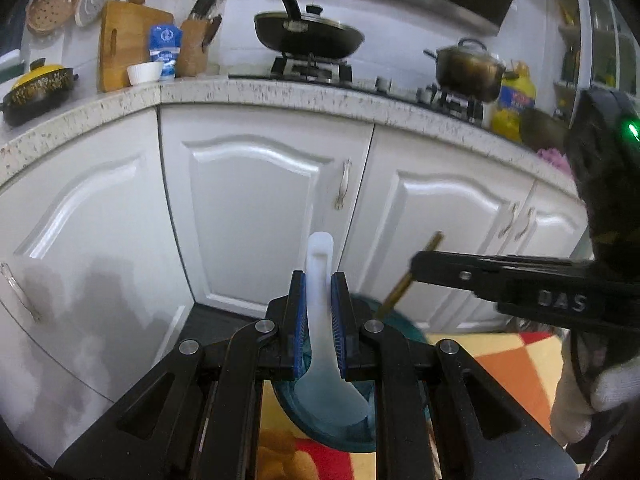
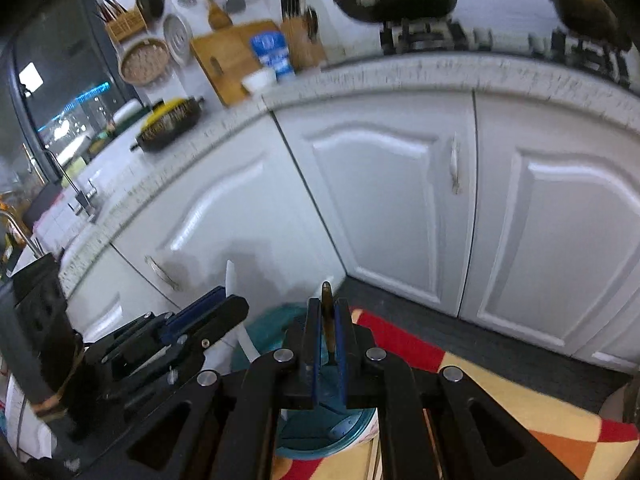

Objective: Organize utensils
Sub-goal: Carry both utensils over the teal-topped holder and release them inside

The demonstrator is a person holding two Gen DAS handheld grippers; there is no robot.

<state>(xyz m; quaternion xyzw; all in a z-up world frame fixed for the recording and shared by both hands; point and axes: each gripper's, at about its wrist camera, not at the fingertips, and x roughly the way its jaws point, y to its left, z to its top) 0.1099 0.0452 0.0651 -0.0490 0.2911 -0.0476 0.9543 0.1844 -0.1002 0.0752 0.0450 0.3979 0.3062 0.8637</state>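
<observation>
My left gripper (image 1: 319, 280) is shut on a white plastic rice spoon (image 1: 320, 304), its handle pointing up and its scoop down over a teal utensil holder (image 1: 332, 436). My right gripper (image 2: 329, 304) is shut on a thin brown wooden stick, likely chopsticks (image 2: 327, 308), held upright above the same teal holder (image 2: 320, 436). In the left wrist view the right gripper (image 1: 416, 266) comes in from the right with the brown stick (image 1: 396, 294) slanting down toward the holder. In the right wrist view the left gripper (image 2: 224, 300) sits to the left with the white spoon (image 2: 231, 276).
The holder stands on a red, orange and yellow patterned surface (image 2: 500, 380). White cabinet doors (image 1: 260, 208) rise close ahead under a speckled counter (image 1: 280, 94). A frying pan (image 1: 308, 32), a pot (image 1: 470, 68), a cutting board (image 1: 124, 40) and a knife block (image 1: 194, 46) stand on it.
</observation>
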